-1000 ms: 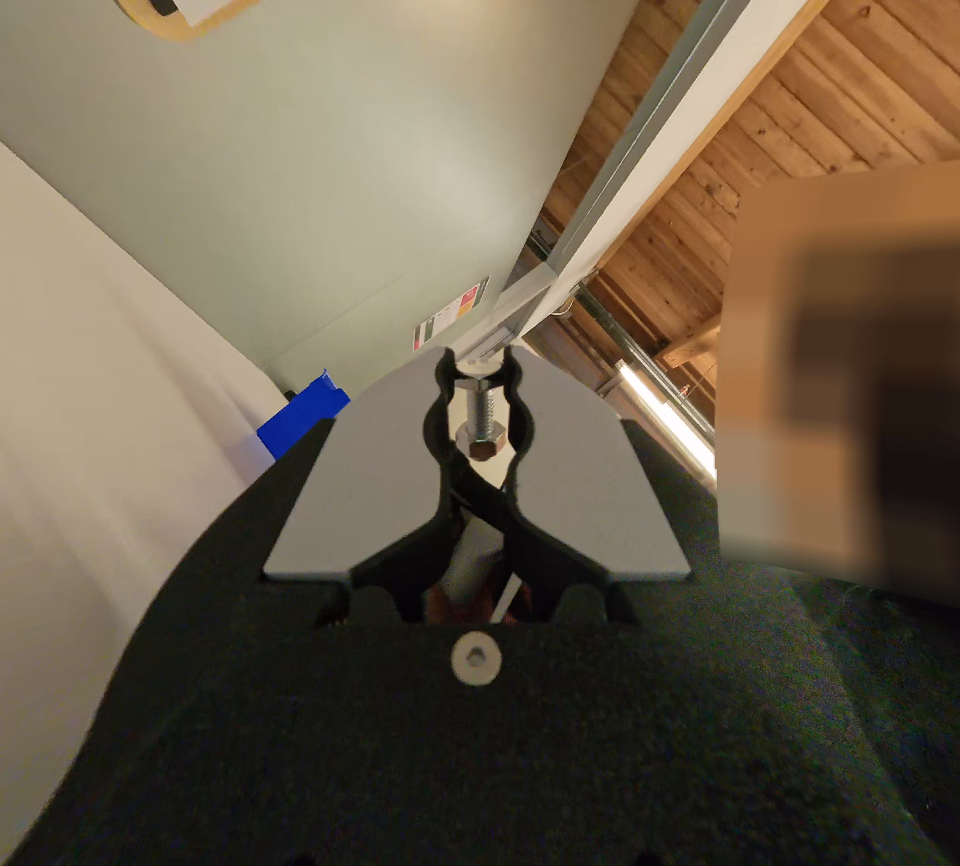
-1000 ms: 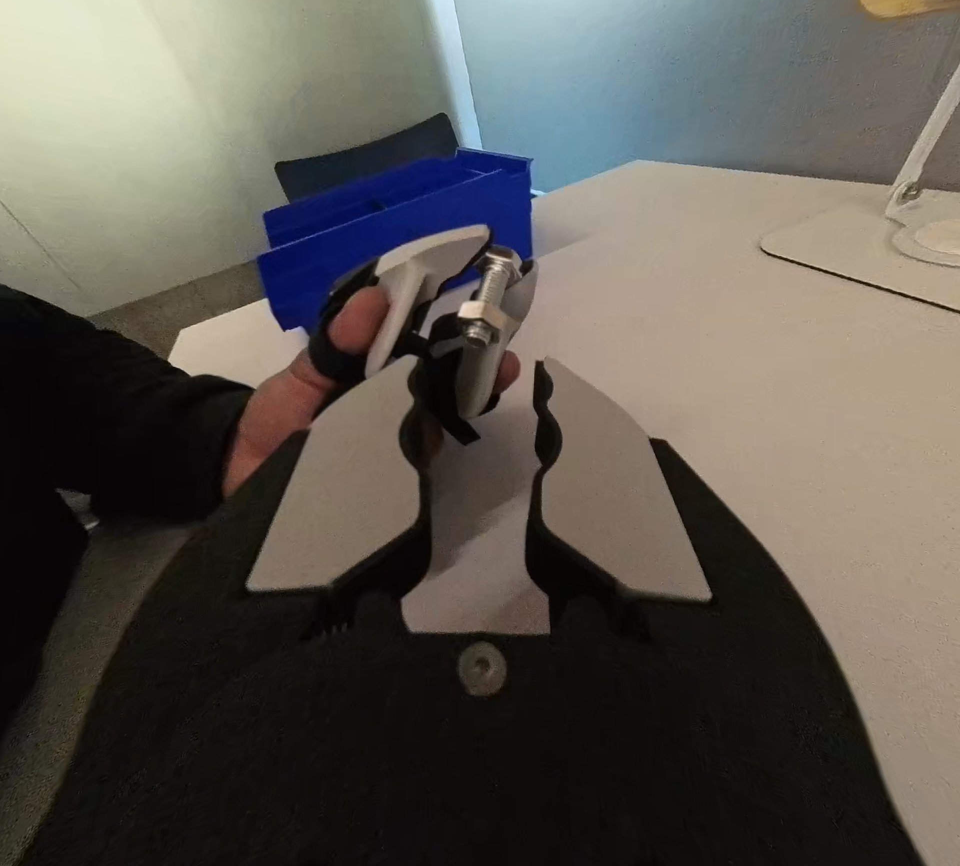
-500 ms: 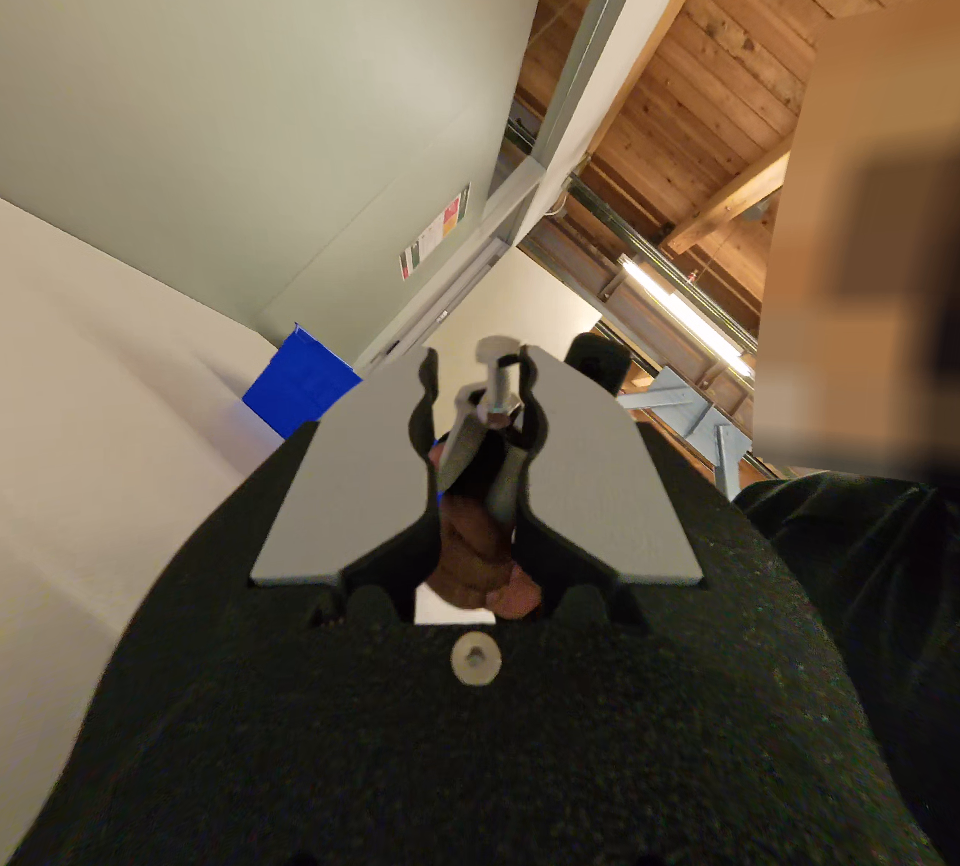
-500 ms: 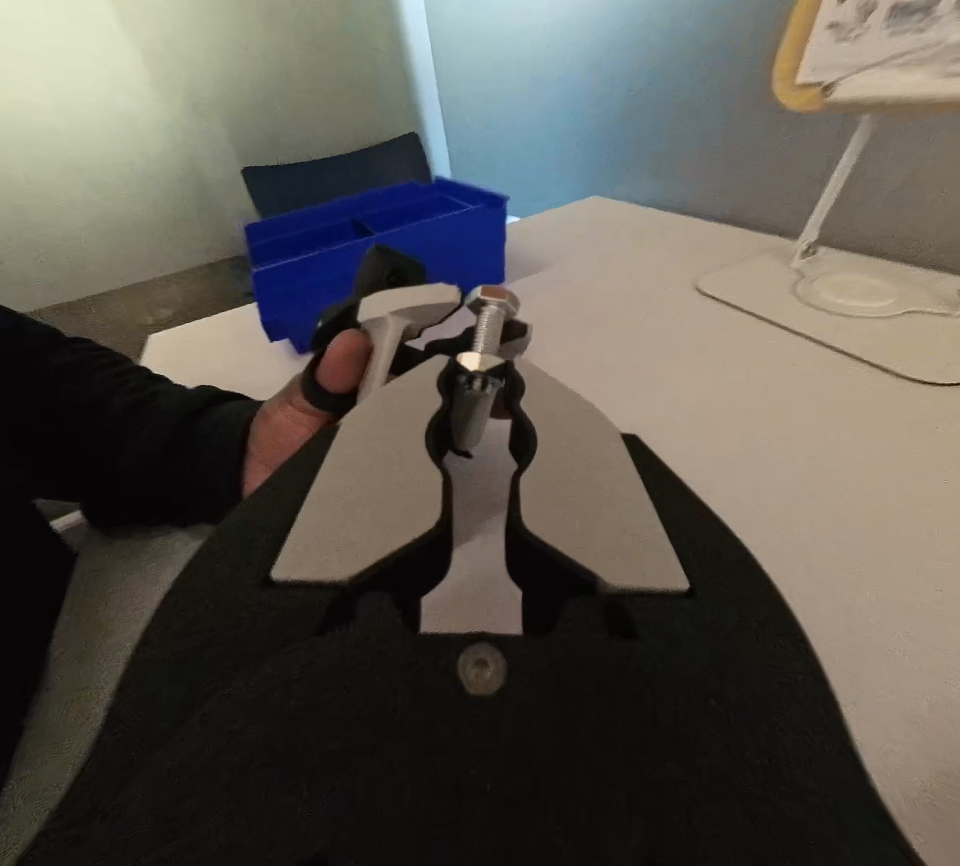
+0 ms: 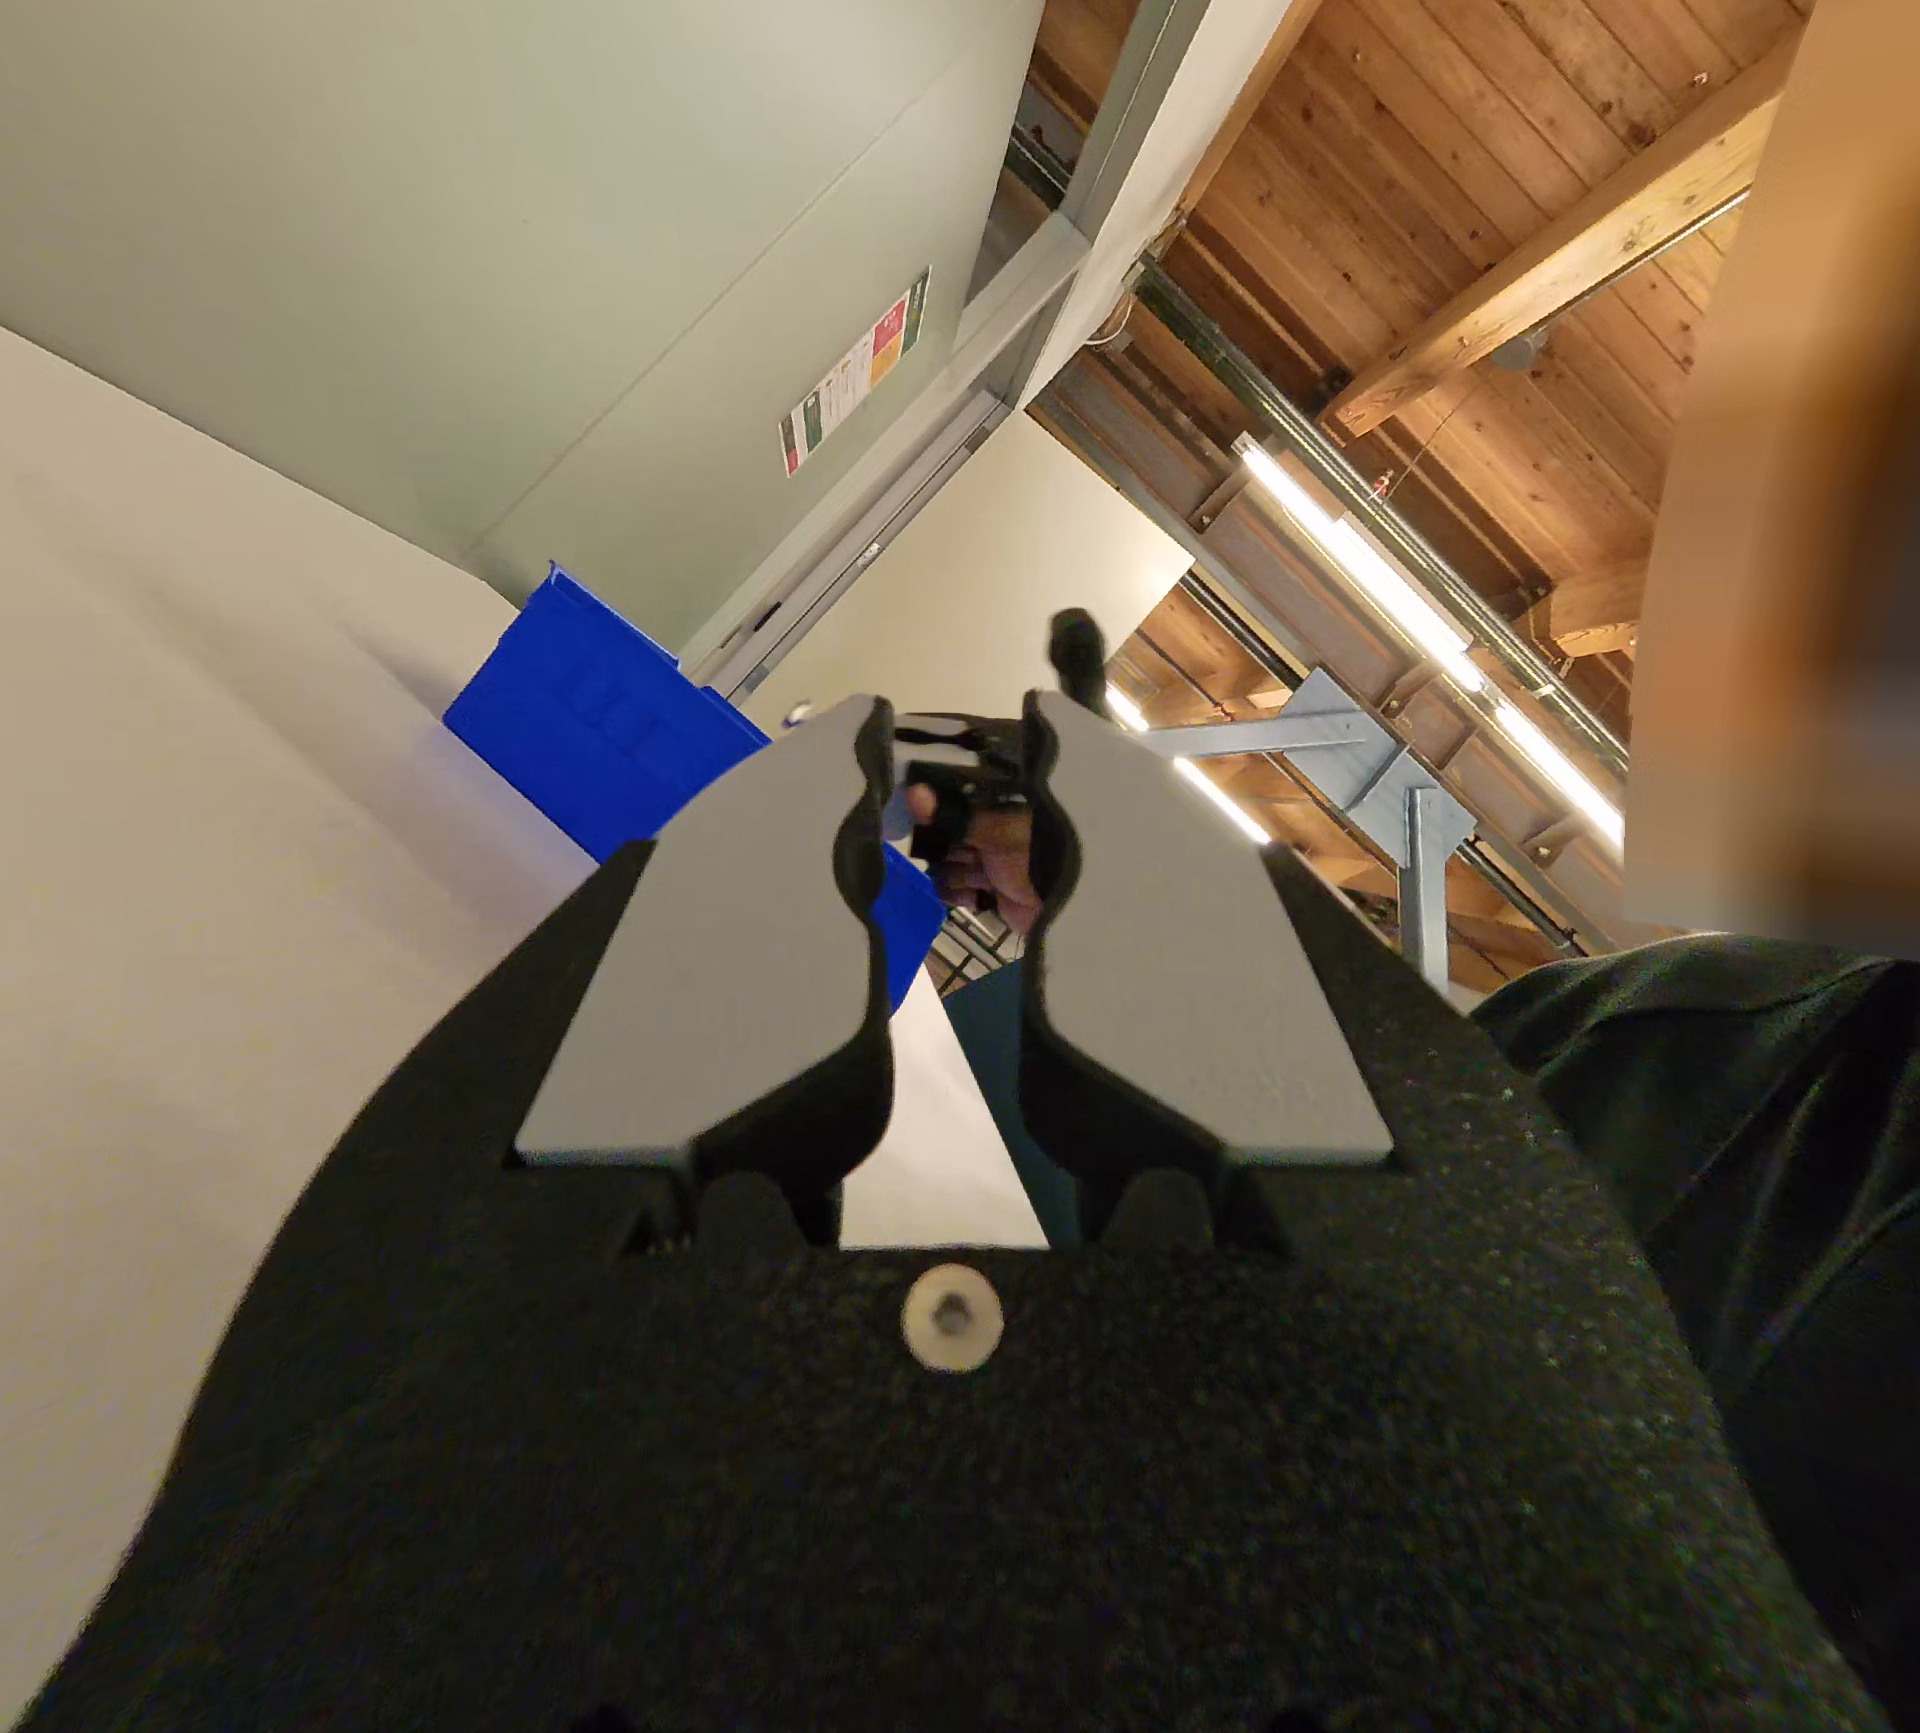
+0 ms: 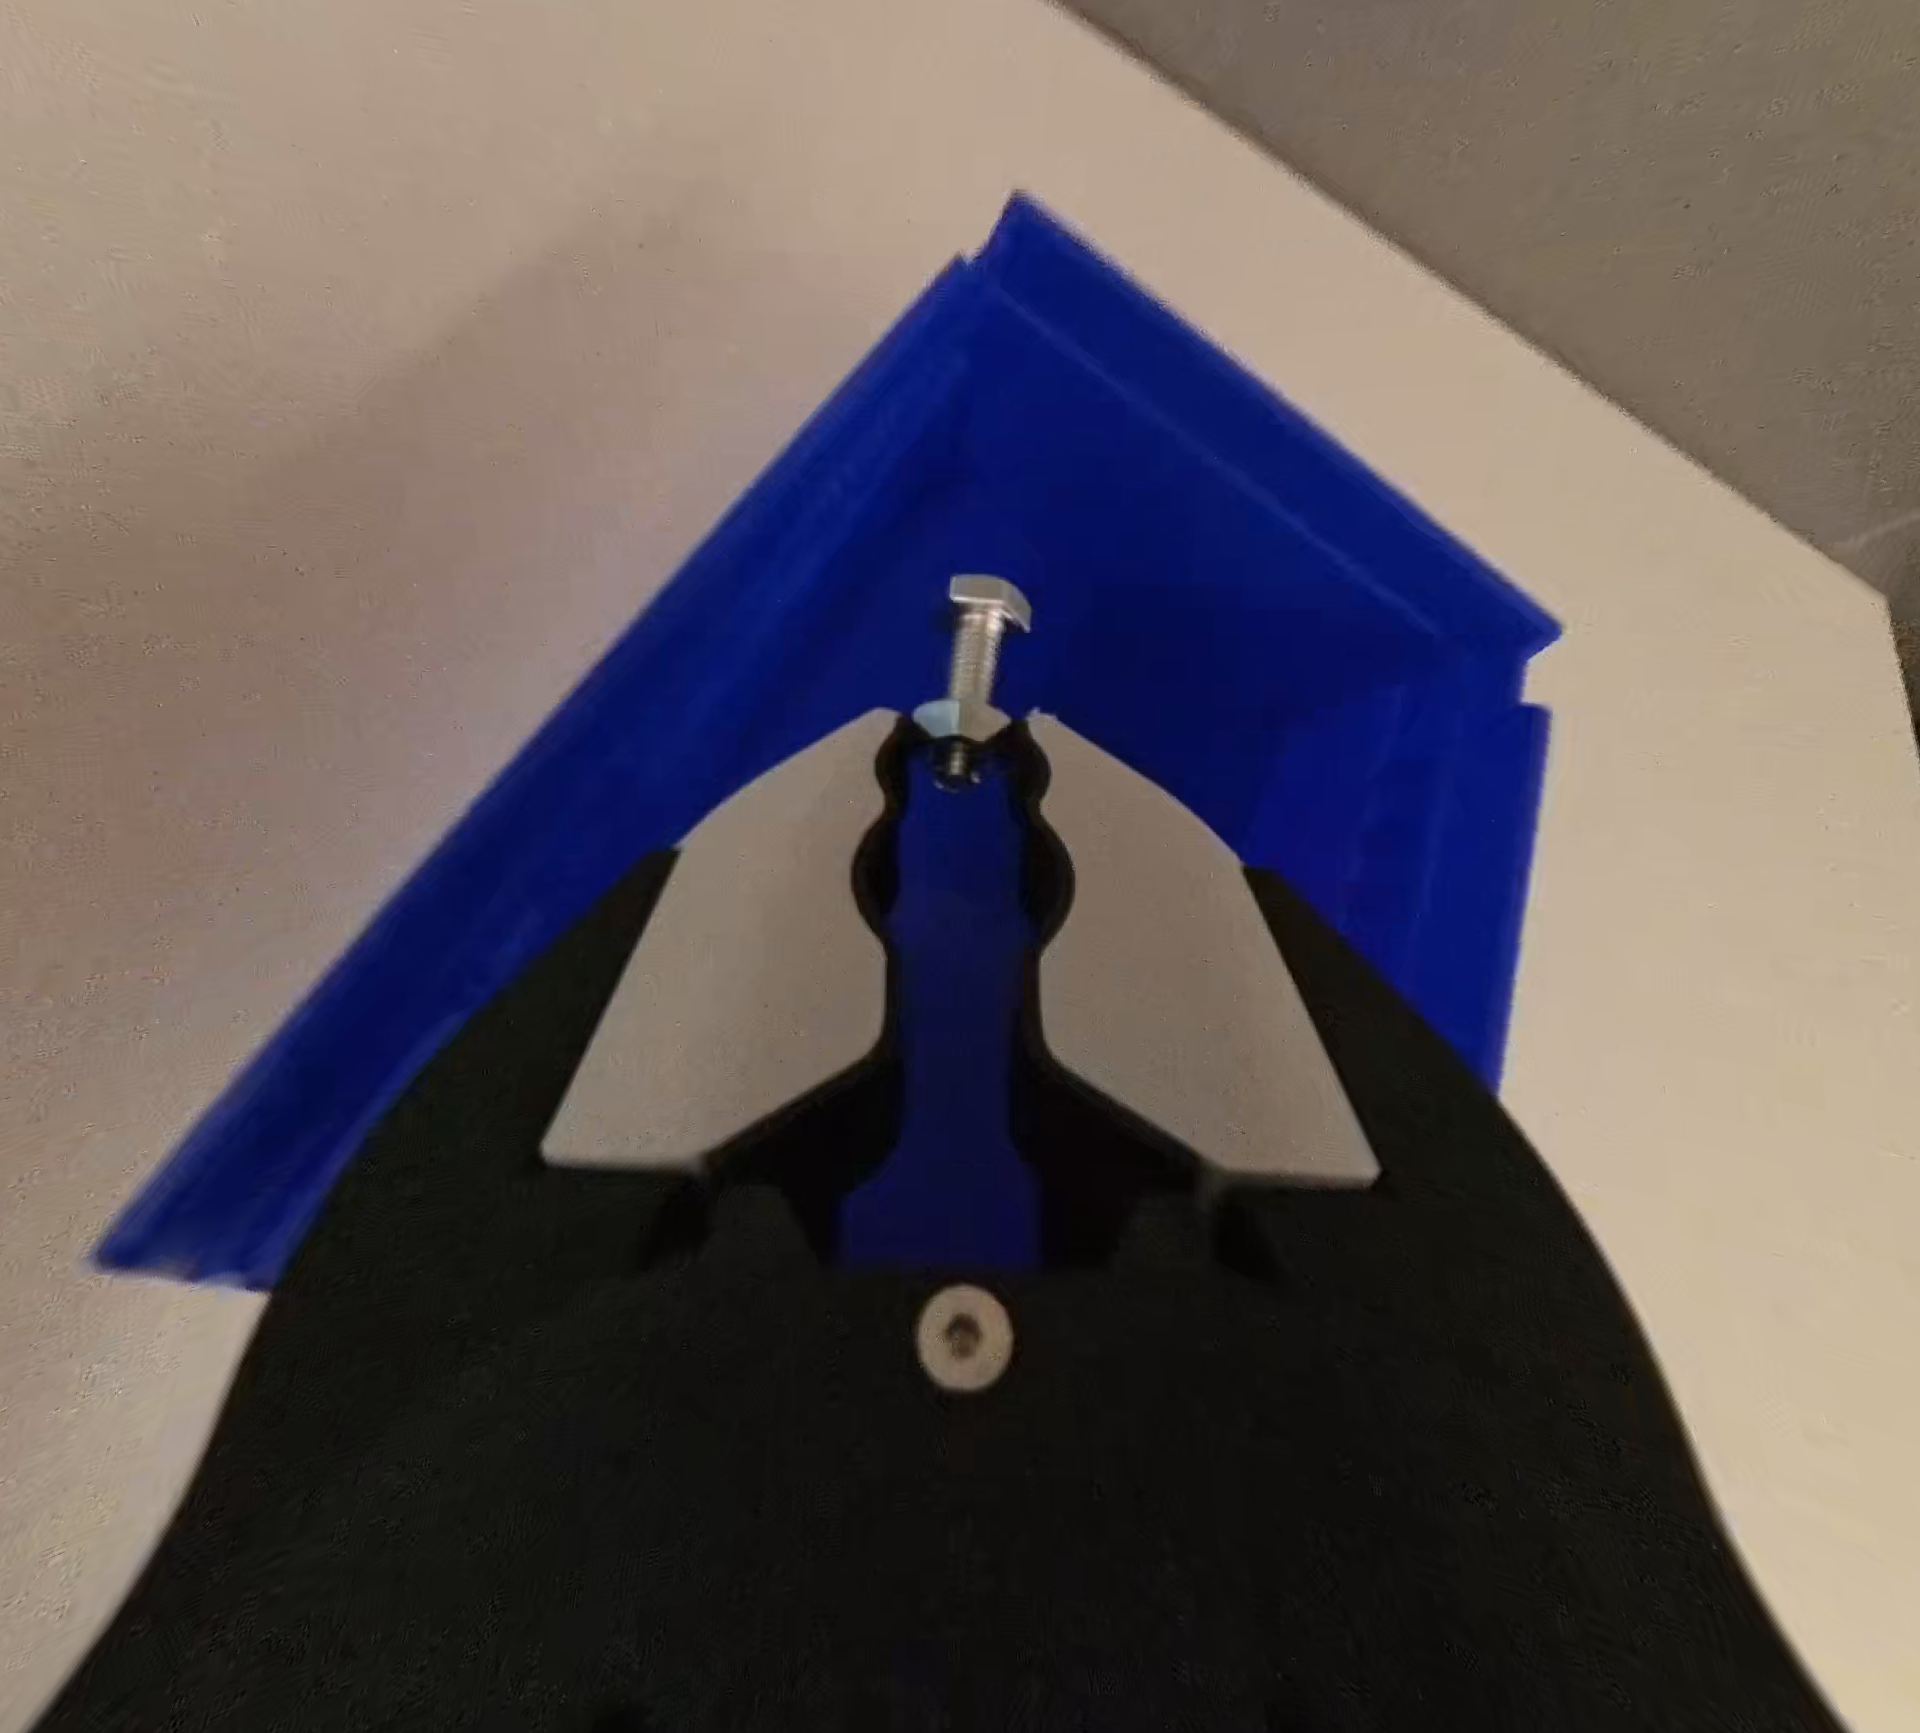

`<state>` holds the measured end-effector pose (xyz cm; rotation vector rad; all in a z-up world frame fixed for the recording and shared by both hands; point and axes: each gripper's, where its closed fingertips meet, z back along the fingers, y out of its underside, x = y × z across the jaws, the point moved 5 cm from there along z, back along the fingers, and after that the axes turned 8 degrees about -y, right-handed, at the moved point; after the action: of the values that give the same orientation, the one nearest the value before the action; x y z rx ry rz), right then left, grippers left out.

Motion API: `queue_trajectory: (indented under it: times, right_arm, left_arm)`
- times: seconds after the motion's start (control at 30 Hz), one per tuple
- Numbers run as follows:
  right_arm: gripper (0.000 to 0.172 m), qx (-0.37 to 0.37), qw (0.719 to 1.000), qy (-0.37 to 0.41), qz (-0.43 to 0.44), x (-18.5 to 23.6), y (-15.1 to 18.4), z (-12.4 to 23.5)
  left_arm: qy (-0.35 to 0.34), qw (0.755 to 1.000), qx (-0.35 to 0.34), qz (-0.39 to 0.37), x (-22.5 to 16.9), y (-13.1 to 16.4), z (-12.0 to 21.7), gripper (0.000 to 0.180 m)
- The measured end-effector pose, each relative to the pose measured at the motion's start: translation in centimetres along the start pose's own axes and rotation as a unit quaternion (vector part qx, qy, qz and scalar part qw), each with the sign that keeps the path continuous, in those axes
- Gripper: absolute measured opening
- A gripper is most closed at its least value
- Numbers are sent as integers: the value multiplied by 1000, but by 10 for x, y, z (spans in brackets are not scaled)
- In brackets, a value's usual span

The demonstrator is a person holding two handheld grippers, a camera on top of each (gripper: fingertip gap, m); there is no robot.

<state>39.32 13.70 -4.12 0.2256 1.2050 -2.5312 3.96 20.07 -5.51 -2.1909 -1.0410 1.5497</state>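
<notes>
The right tongs point(image 6: 961, 727) pinch a silver bolt point(image 6: 982, 644) by its hex nut point(image 6: 951, 719), both tips pressed on the nut, the flat head pointing away over the inside of the blue bin point(image 6: 1195, 540) on the white tabletop point(image 6: 312, 229). A second ago these tongs stood spread and the bolt sat in the left tongs point(image 5: 956, 727); half a second ago they had closed on it. The left tongs now stand slightly apart with nothing between them; beyond them show a hand point(image 5: 987, 873) and the blue bin point(image 5: 582, 727).
</notes>
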Motion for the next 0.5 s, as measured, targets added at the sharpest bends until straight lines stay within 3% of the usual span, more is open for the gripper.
queue_trajectory:
  times: [0.2,0.43,0.5]
  right_arm:
    - [18,136,989,-20,46,0,38,-56]
    - [19,224,971,-58,60,2,68,-63]
    - [41,217,974,-36,60,-8,67,-51]
  left_arm:
    - [-4,999,6,-42,-11,-2,2,20]
    - [-5,998,3,-67,-19,-9,9,19]
    - [-6,997,7,-74,-21,-9,10,19]
